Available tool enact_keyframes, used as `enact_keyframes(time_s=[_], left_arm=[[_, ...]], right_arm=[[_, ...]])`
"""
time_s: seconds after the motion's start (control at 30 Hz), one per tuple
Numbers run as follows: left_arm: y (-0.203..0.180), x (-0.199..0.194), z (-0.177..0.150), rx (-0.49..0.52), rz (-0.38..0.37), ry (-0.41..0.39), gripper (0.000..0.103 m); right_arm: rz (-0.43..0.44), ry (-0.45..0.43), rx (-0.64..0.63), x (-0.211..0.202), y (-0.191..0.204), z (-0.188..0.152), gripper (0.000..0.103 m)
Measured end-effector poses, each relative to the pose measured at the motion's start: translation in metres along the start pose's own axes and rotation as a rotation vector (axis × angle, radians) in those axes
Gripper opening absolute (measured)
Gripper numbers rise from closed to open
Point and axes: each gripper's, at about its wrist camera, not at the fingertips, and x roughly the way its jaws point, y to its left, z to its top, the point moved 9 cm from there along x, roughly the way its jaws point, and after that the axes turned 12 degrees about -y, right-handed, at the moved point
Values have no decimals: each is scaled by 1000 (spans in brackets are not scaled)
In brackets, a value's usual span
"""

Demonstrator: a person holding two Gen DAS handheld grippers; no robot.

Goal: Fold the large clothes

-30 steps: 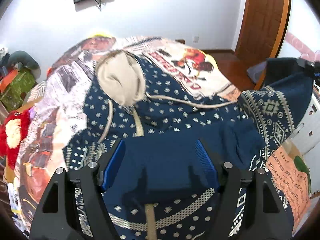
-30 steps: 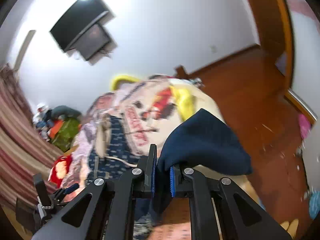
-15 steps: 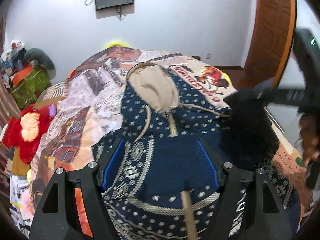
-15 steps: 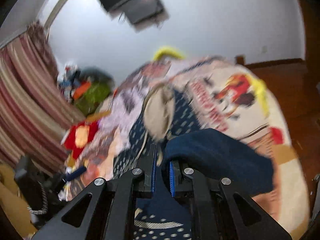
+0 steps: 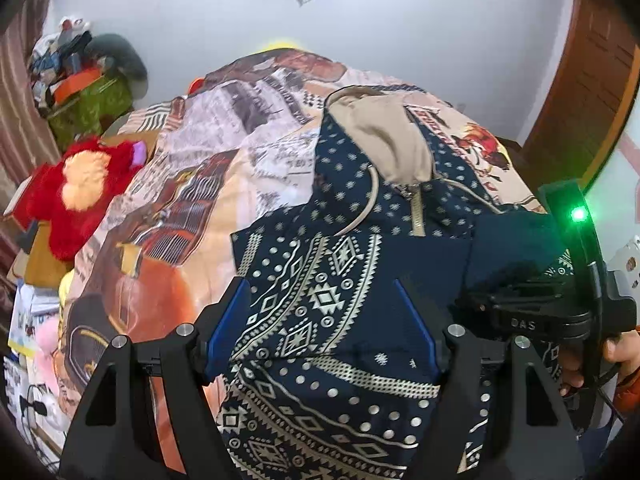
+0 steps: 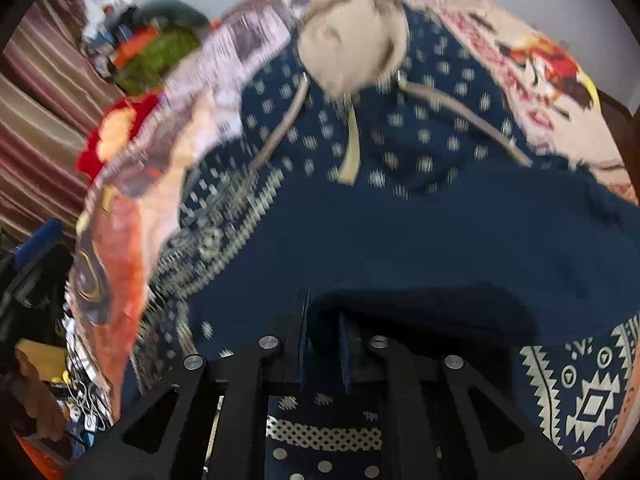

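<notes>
A navy hooded sweatshirt (image 5: 360, 248) with cream geometric and dot patterning is laid face up on a bed (image 5: 192, 208) covered by a printed bedspread. Its long axis is seen to run away from both cameras, with the beige-lined hood (image 5: 384, 140) at the far end and the hem nearest.

The plain navy sleeve (image 6: 420, 240) is laid crosswise over the chest, directly ahead of the right tongs (image 6: 322, 344). The right jaws are observed to be opening from a narrow gap; dark sleeve fabric is still seen between them, but whether the pads still press on it cannot be told.

The left tongs (image 5: 320, 328) are held wide apart above the patterned body panel, and nothing is gripped. In the left view the right tool is seen at the right edge, gripped by a hand (image 5: 588, 360).

The right tongs are judged nearer the sleeve; the release is judged to depend on the sleeve lying flat across the body.
</notes>
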Motion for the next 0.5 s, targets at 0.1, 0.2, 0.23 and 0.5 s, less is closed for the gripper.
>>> enact_keyframes(time_s=[0.1,0.2,0.23,0.5], left_arm=[[3,-1,-2,-1,11,4,72],[-1,-5,0,3,12,2,72],[-4,-6,2,5,9,1,72],[-63,-13,31,86,-62,-40,72]], right_arm=[[34,27,11,-3,0,-8,40],[25,-28,-7,-21,-1,-5,63],[17,-60,-33,-31,-1,-1,63],[-85,-316,-138,-125,-40,22,70]])
